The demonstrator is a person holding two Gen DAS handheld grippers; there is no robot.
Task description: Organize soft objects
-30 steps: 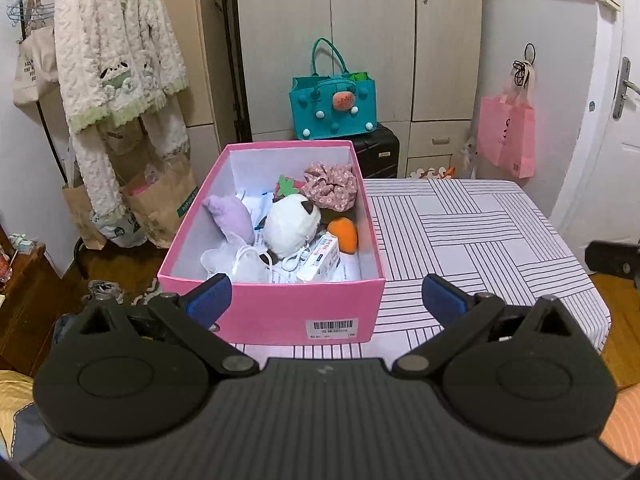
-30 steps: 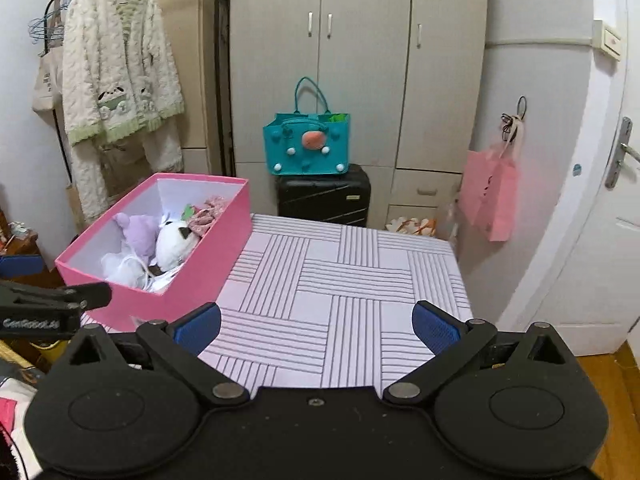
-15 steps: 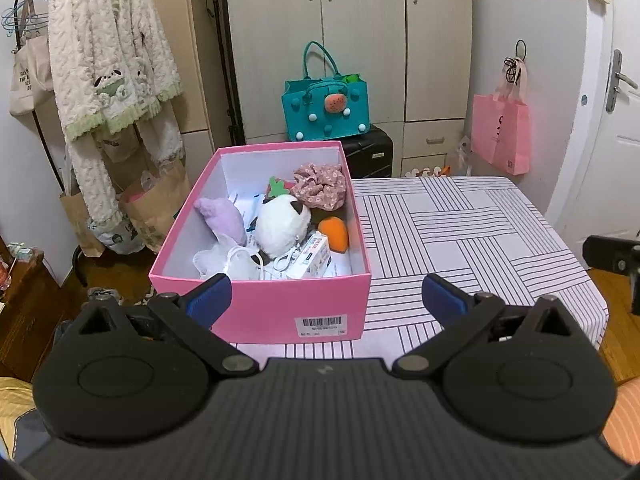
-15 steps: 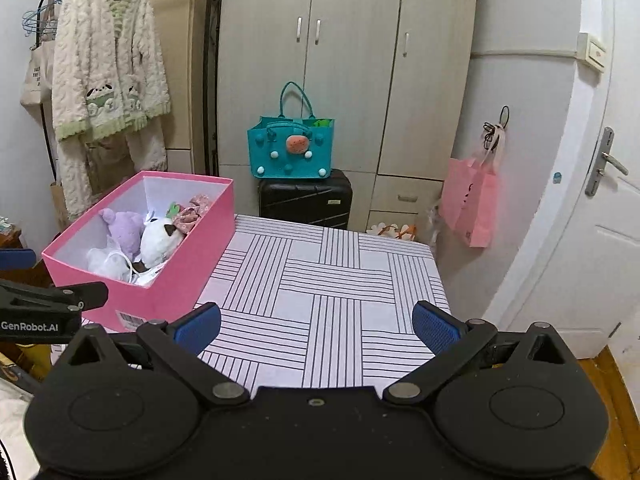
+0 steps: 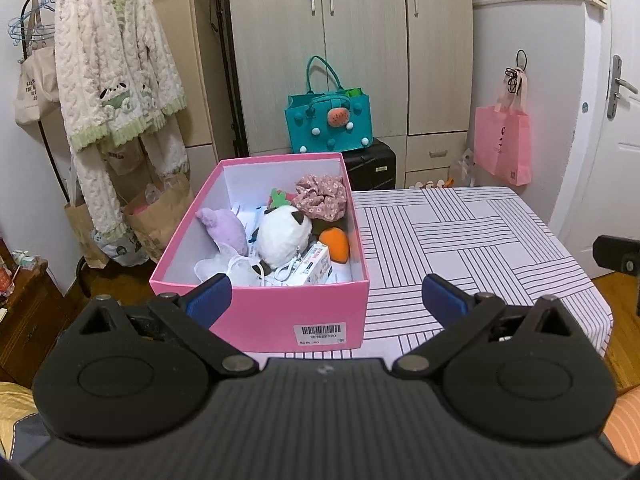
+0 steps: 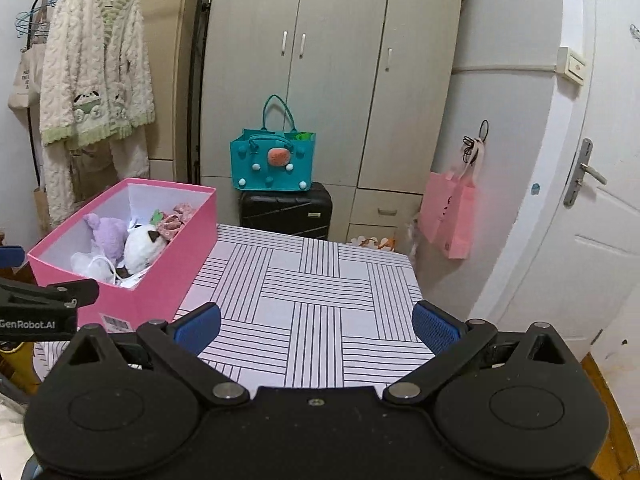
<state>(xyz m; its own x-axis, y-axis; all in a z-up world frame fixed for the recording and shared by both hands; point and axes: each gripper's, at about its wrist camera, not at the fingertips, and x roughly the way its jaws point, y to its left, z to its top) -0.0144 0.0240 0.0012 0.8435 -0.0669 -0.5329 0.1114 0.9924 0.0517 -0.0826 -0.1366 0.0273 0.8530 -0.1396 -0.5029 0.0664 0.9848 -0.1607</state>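
Soft objects sit piled in the pink box (image 5: 260, 312) at the counter's (image 5: 460, 236) near-left corner: white plush (image 5: 282, 236), purple plush (image 5: 224, 228), floral scrunchie (image 5: 322, 196), orange toy (image 5: 336, 242), plus a small carton (image 5: 316, 264) and cords.

I hold both sets of fingers spread wide, empty; left gripper (image 5: 324, 296) faces the box, right gripper (image 6: 316, 326) hangs over bare counter.

Risks: cords look tangled under the white plush, so a grab could drag extras out; the box hugs the left edge, so a hard push could tip it off.

Counter: striped cloth, otherwise bare. Room: wardrobe (image 6: 332, 80), teal bag (image 6: 272, 160) on black suitcase (image 6: 286, 210), hanging robe (image 5: 116, 80), pink tote (image 5: 502, 140).
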